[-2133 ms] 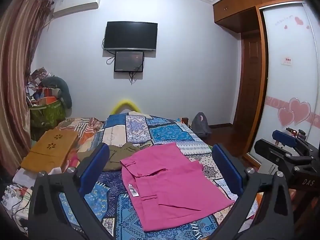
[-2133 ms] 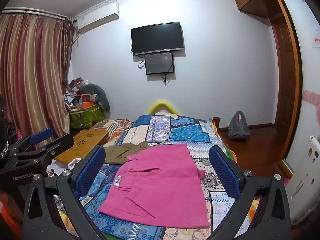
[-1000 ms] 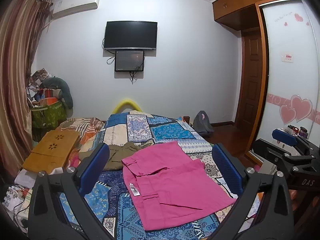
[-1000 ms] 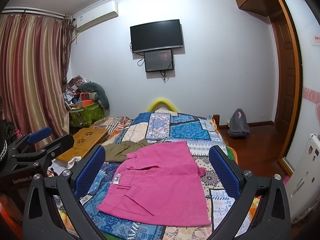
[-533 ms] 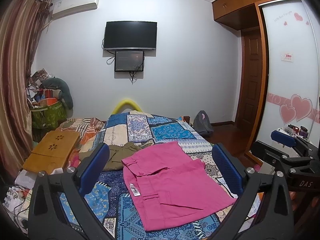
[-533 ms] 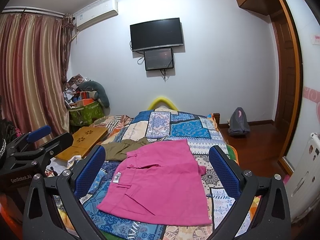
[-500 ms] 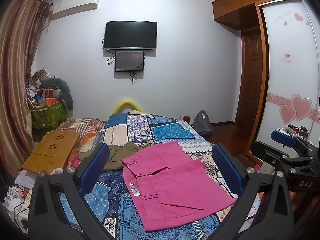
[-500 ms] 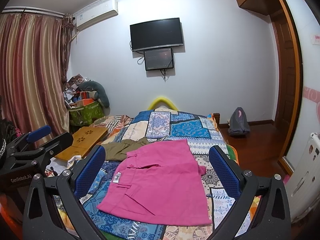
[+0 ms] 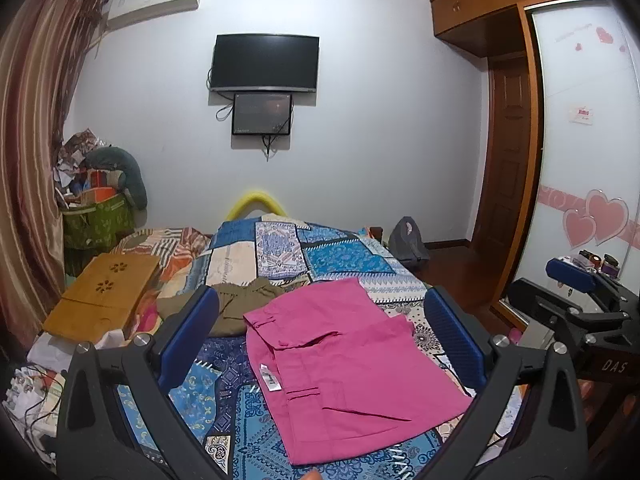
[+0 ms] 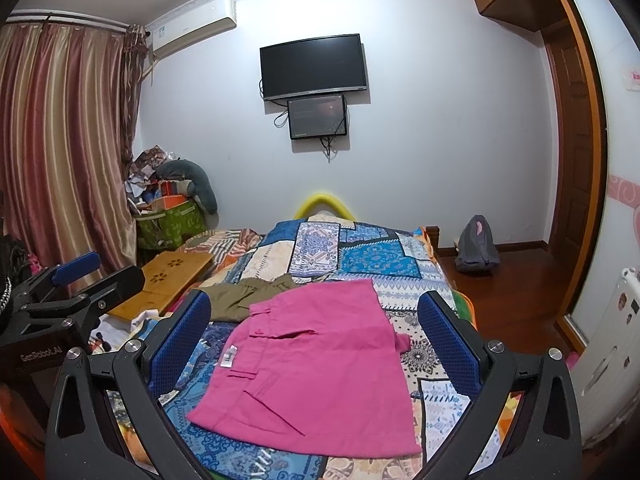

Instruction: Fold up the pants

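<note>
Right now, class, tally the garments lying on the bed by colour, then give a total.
Pink: 1, the pants lying flat on the quilt
Olive: 1, the crumpled garment beyond them
Total: 2

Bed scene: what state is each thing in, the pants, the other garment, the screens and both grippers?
Pink pants: folded, flat on the quilt.
Olive garment: crumpled beside them.
TV: dark.
Small screen: dim.
Left gripper: open, empty.
Right gripper: open, empty.
</note>
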Demonstrator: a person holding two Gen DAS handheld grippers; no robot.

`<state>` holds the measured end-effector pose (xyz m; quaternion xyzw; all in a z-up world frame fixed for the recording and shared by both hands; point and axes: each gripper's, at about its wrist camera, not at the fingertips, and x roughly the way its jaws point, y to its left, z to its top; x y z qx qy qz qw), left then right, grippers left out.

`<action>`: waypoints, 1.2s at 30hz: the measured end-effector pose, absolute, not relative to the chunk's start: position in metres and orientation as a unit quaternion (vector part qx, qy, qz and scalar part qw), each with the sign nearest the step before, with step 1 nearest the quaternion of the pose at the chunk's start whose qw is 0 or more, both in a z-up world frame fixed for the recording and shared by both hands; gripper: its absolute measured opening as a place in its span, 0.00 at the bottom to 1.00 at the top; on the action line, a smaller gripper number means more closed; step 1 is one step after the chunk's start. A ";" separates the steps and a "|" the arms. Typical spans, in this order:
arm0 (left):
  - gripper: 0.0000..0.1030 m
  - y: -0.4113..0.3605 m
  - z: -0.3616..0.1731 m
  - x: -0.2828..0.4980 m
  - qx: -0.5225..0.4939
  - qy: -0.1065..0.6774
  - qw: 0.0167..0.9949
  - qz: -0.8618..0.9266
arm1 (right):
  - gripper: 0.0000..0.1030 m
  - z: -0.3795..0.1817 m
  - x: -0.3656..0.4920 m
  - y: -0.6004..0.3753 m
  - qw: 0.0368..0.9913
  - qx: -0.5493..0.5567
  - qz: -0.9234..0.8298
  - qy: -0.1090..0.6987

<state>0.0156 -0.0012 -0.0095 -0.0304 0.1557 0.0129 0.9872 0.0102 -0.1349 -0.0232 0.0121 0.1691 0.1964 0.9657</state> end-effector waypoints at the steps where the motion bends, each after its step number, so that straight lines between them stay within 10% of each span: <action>1: 1.00 0.000 -0.011 0.020 -0.031 0.160 0.987 0.014 | 1.00 -0.024 0.011 -0.134 0.966 0.011 0.195 0.170; 15: 1.00 0.034 -0.073 0.126 -0.011 0.259 0.965 0.036 | 1.00 -0.085 0.095 -0.151 0.960 -0.056 0.137 0.238; 21: 0.82 0.049 -0.145 0.181 -0.021 0.375 0.927 0.019 | 0.99 -0.139 0.139 -0.164 0.936 -0.077 0.124 0.319; 28: 0.78 0.055 -0.214 0.202 -0.046 0.451 0.891 0.010 | 0.86 -0.209 0.161 -0.184 0.882 -0.045 0.134 0.449; 36: 0.74 0.075 -0.239 0.211 -0.093 0.492 0.865 0.001 | 0.47 -0.225 0.151 -0.190 0.846 0.015 0.177 0.503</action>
